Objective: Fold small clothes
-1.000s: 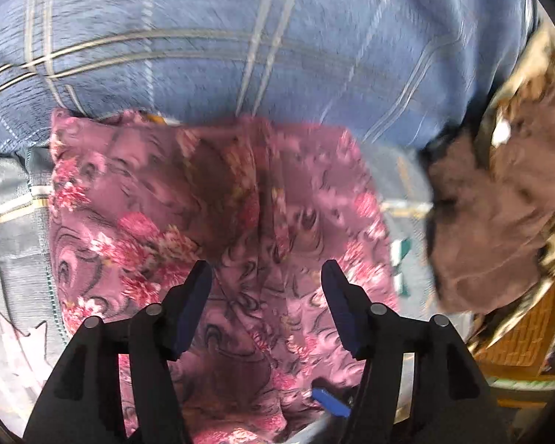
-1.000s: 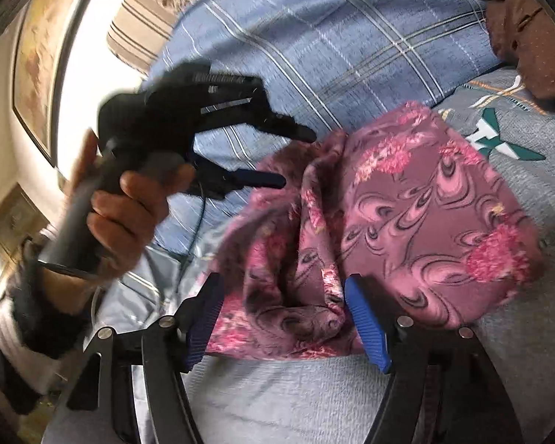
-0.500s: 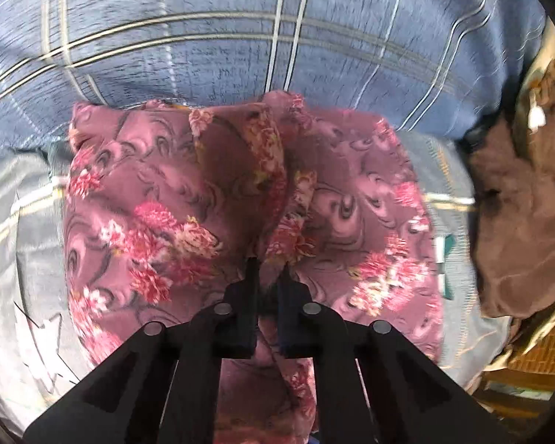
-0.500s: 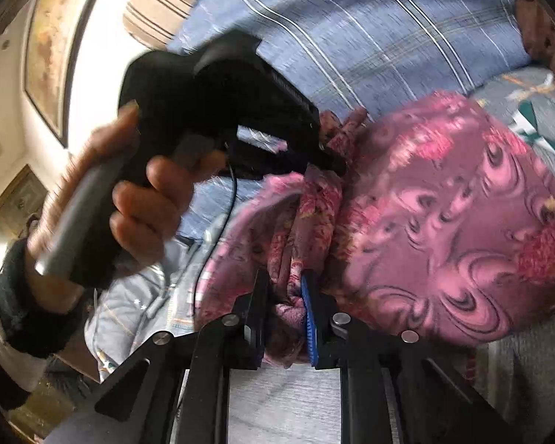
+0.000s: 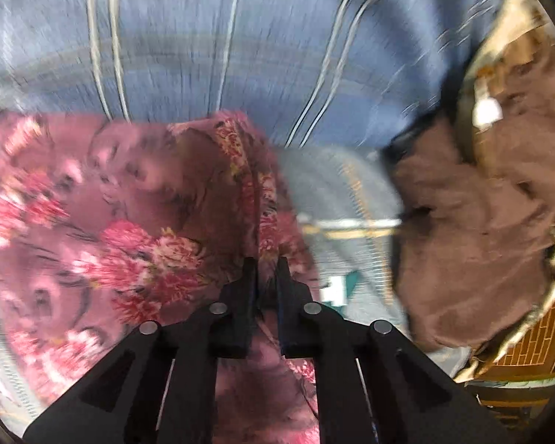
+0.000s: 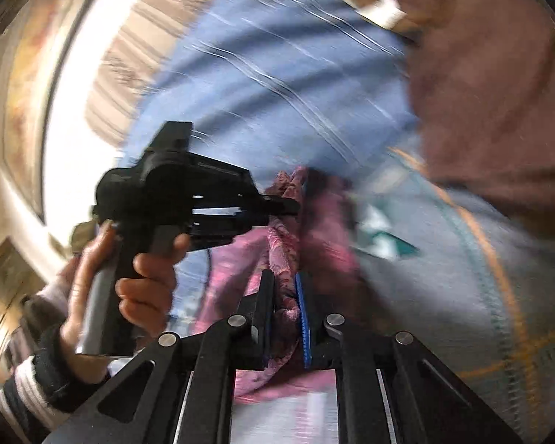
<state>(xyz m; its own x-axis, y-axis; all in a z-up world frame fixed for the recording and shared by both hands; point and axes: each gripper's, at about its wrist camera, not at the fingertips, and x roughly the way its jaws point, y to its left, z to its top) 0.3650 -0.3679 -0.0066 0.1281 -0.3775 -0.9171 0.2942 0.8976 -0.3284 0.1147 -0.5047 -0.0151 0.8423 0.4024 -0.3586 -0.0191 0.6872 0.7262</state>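
A small pink floral garment [image 5: 129, 222] lies bunched on a grey quilt [image 5: 336, 185]. My left gripper [image 5: 265, 262] is shut on a raised fold along the garment's right side, and the cloth hangs left of it. In the right wrist view my right gripper [image 6: 283, 281] is shut on another bunched edge of the same pink garment [image 6: 285, 255]. A hand [image 6: 144, 281] holds the left gripper [image 6: 288, 205] there, up and to the left, pinching the cloth's far end. Both views are blurred.
A blue plaid blanket [image 5: 240, 44] covers the far part of the bed. A brown garment [image 5: 473, 229] is heaped at the right, large and close in the right wrist view [image 6: 499, 74]. A woven orange edge [image 5: 529, 336] shows at the lower right.
Both grippers went from open around the pink garment to shut on folds of it. The cloth has been pulled together and shifted left, baring grey quilt beside the brown heap.
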